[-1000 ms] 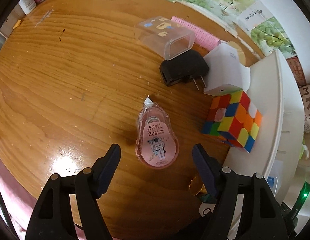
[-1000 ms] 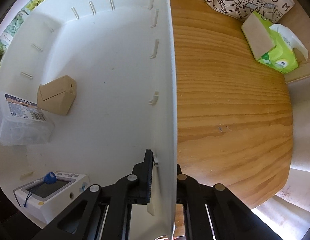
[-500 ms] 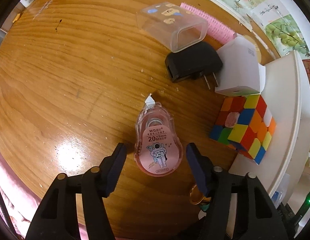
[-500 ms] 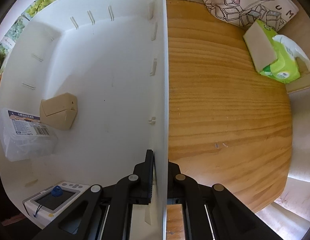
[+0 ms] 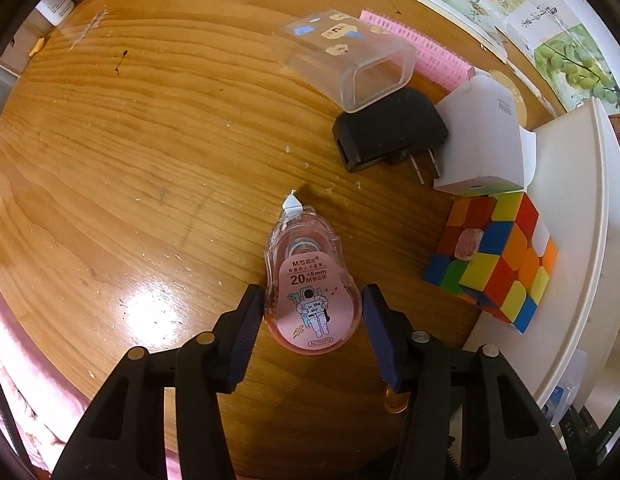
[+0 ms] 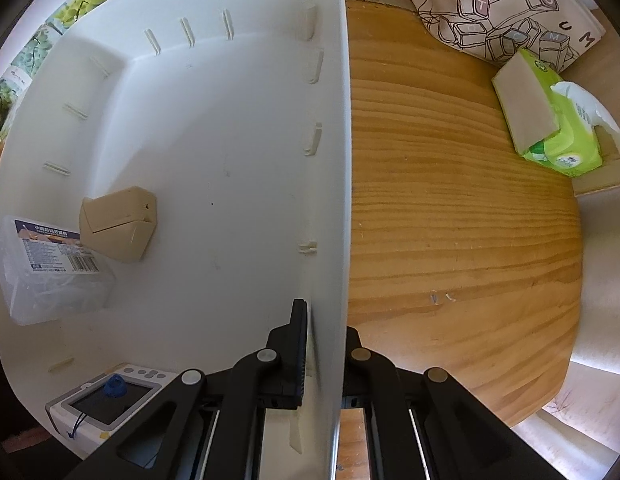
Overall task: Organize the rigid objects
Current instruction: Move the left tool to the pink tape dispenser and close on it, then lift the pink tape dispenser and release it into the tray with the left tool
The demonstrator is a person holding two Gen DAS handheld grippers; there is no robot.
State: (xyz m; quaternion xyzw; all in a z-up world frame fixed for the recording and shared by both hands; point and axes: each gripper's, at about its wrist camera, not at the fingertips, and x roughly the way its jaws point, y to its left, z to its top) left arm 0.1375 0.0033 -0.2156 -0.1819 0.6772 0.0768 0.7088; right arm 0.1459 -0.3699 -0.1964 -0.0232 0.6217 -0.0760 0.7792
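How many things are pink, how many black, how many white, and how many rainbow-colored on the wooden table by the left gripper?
Pink: 2, the correction tape and the comb
Black: 1, the plug adapter
White: 1, the charger block
Many-colored: 1, the puzzle cube
Total: 5

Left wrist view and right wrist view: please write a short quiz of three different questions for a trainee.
1. True or false: the correction tape lies between the left gripper fingers.
2. Which object touches the black charger's prongs? A) Rubik's cube B) white adapter
3. What does the right gripper clamp?

Key: 1 true; 2 B; 3 the white bin's wall.
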